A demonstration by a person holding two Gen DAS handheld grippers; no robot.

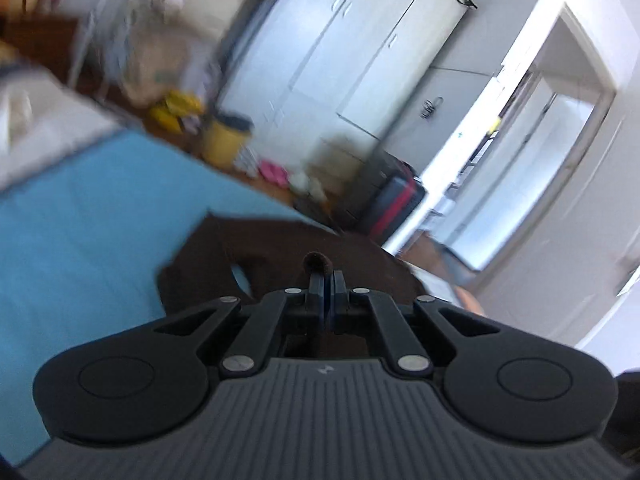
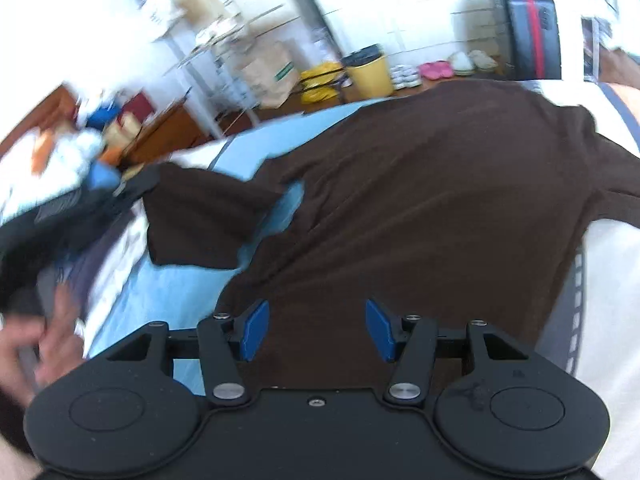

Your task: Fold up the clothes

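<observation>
Left tool [image 1: 328, 280] pinching the brown shirt [image 2: 420, 200], right tool [image 2: 316, 328] spread wide above it — no writing readable

1. Blue sheet [image 1: 80, 220] left of the brown shirt [image 2: 420, 200]: bare toward its far edge, free passage.
2. Shirt covers the sheet's right part; one sleeve [image 2: 200, 224] juts left, with a narrow strip of sheet showing between sleeve and body.
3. Right gripper [image 2: 317, 330], jaws apart, sits over the shirt's near hem.
4. Left gripper [image 1: 326, 280] pinches shirt cloth.
5. Sheet's left edge: blurred clothes pile [image 2: 52, 168] and a hand [image 2: 36, 348] block that side.
</observation>
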